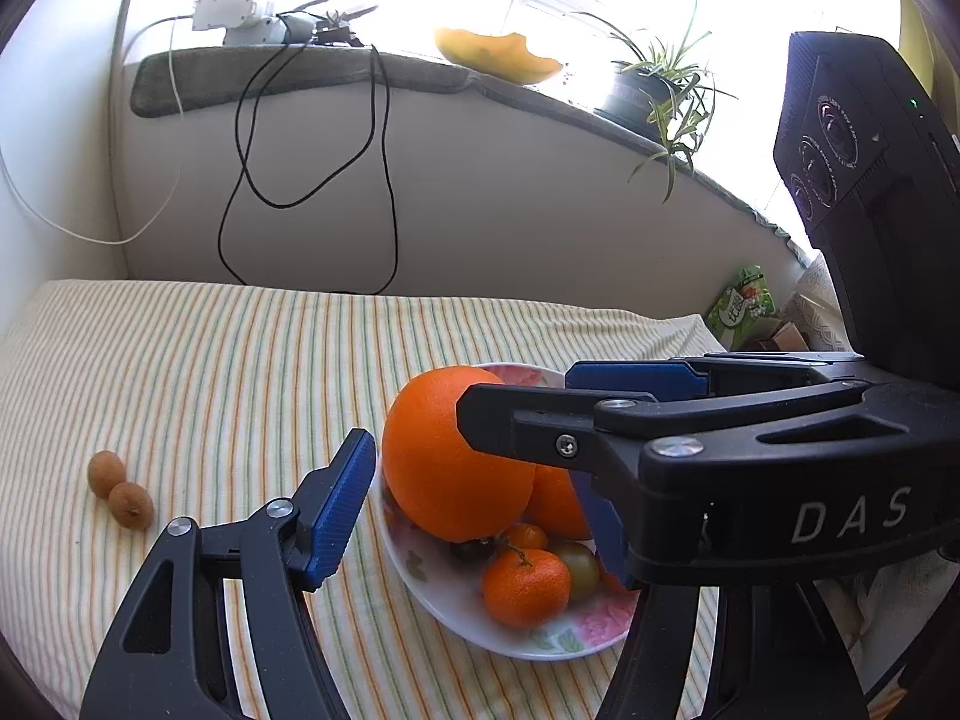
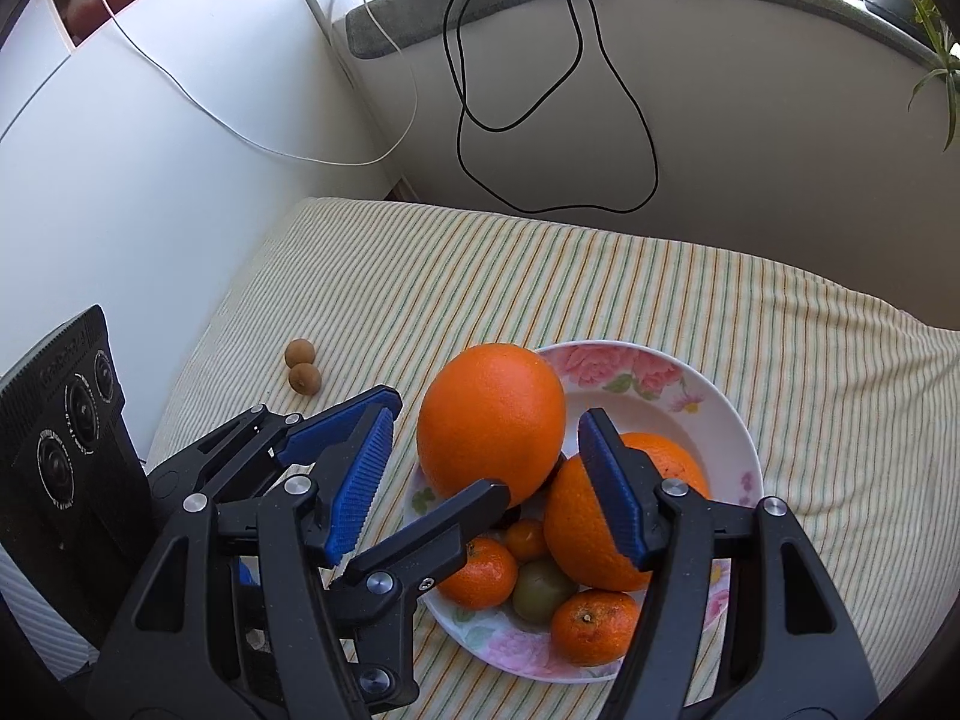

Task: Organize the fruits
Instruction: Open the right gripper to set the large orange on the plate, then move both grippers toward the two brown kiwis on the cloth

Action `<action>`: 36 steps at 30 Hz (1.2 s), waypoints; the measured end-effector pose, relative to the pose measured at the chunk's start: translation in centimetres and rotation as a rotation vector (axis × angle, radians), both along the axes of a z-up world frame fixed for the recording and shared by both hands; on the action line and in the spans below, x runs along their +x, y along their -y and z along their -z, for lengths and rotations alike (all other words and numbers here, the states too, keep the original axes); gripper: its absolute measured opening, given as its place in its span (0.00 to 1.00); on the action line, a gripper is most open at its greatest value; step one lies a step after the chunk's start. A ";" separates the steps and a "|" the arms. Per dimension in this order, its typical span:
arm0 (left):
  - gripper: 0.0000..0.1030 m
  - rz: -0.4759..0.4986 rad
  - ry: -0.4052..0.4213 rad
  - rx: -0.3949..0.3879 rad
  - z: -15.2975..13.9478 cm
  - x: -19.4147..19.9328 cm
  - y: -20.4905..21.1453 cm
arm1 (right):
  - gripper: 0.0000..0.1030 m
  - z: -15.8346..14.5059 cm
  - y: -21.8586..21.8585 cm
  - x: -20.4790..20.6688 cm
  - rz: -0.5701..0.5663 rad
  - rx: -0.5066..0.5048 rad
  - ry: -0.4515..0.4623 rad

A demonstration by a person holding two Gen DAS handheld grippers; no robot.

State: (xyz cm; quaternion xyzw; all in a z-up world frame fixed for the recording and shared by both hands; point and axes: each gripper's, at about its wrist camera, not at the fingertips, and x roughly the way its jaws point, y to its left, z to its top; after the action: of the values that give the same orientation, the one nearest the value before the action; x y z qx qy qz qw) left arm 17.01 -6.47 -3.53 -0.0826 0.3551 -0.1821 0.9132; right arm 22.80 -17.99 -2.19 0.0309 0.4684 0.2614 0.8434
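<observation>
Looking along the left tongs, we see the jaws spread wide on either side of the large orange, with one blue pad clear of its skin; we cannot tell whether the far finger touches it. That orange sits at the near rim of the floral plate, leaning on a second orange behind it. Lower in the plate lie two mandarins, a greenish round fruit and a tiny orange one. The right tongs are likewise open and hold nothing; their right pad stands against the second orange, their left pad hangs over the striped cloth covering the worktop. Two small brown fruits rest touching each other on the cloth, well apart from the plate. Black and white cables hang down the wall from the window sill, where a potted plant stands.
</observation>
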 end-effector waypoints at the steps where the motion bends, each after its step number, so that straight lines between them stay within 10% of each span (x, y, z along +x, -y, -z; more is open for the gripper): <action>1: 0.63 -0.002 0.004 0.003 -0.1 -0.1 0.0 | 0.65 -0.1 -0.1 -0.1 0.000 0.002 0.002; 36: 0.70 -0.123 0.069 0.084 -0.7 -4.2 -3.9 | 0.74 -1.3 0.4 -3.0 0.068 0.043 0.191</action>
State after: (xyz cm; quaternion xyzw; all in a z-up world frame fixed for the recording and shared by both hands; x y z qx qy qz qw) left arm 12.82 -2.55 -2.79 -0.0597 0.3250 -0.1136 0.9370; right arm 19.79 -18.37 -0.92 0.0400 0.3790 0.2445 0.8916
